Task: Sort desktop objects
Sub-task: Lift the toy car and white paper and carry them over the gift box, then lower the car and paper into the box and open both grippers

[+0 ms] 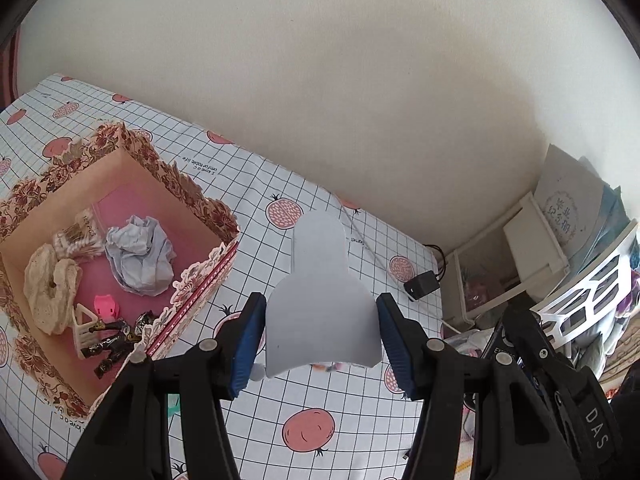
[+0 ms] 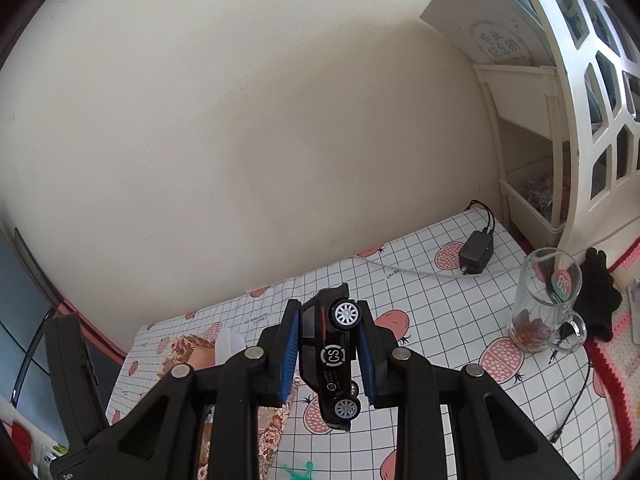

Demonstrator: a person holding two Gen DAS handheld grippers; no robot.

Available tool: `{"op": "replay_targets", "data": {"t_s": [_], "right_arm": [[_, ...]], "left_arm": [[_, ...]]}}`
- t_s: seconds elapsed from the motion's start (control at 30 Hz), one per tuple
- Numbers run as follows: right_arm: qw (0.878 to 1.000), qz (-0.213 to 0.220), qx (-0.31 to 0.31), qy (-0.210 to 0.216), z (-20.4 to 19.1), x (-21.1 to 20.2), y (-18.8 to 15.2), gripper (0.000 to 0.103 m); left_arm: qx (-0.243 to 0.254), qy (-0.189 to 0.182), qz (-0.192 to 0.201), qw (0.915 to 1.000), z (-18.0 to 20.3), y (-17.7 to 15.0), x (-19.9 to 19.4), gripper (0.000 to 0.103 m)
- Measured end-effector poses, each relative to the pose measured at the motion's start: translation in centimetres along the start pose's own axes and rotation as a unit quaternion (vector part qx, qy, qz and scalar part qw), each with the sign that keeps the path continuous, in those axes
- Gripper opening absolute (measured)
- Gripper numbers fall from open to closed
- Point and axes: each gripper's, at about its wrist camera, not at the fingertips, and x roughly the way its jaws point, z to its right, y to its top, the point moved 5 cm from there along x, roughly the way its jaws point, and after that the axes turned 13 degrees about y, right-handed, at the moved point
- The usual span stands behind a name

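My left gripper (image 1: 322, 316) is shut on a flat pale grey bell-shaped piece (image 1: 320, 292) and holds it above the checked tablecloth (image 1: 320, 400). To its left stands an open floral box (image 1: 192, 196) with a pink floor. The box holds a crumpled paper ball (image 1: 140, 256), cotton swabs (image 1: 78, 236), a beige dried piece (image 1: 48, 288), a pink clip (image 1: 106, 306) and dark wrappers (image 1: 116, 340). My right gripper (image 2: 328, 324) is shut on a black toy car (image 2: 332, 356), held on its side above the cloth. The floral box (image 2: 192, 346) shows partly behind the right gripper's left finger.
A black power adapter (image 2: 476, 252) with cables lies at the table's back right, and also shows in the left wrist view (image 1: 420, 285). A glass mug (image 2: 544, 300) stands at the right. Black gloves (image 2: 604, 296) lie beyond it. White shelving (image 2: 536, 140) stands past the table's right end. A wall runs behind.
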Motion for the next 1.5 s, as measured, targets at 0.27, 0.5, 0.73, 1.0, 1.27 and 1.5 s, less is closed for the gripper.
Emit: {"op": "replay_targets", "data": {"t_s": [0.27, 0.5, 0.73, 1.0, 1.27, 1.5], "right_arm": [[1.0, -0.017, -0.009, 0.021, -1.8, 1.5, -1.1, 0.029], [0.998, -0.039, -0.019, 0.034, -3.8, 3.5, -2.6, 0.029], [0.996, -0.064, -0.02, 0.061, -6.2, 5.2, -4.3, 0.029], [0.994, -0.082, -0.029, 0.072, -8.5, 7.2, -5.9, 0.029], [0.991, -0.099, -0.036, 0.084, -10.6, 9.1, -7.9, 0.029], [0.988, -0.111, -0.059, 0.089, -12.7, 10.1, -9.6, 0.029]], "left_arm": [[-0.016, 0.015, 0.024, 0.9995, -2.1, 1.3, -1.4, 0.058], [-0.049, 0.029, 0.025, 0.9981, -5.1, 2.2, -1.7, 0.058], [-0.082, 0.055, 0.032, 0.9946, -9.0, 3.2, -2.1, 0.058], [-0.096, 0.081, 0.039, 0.9914, -12.4, 4.0, -3.1, 0.058], [-0.094, 0.123, 0.049, 0.9867, -15.4, 4.7, -3.9, 0.058], [-0.105, 0.132, 0.049, 0.9844, -17.6, 5.0, -4.4, 0.058]]}}
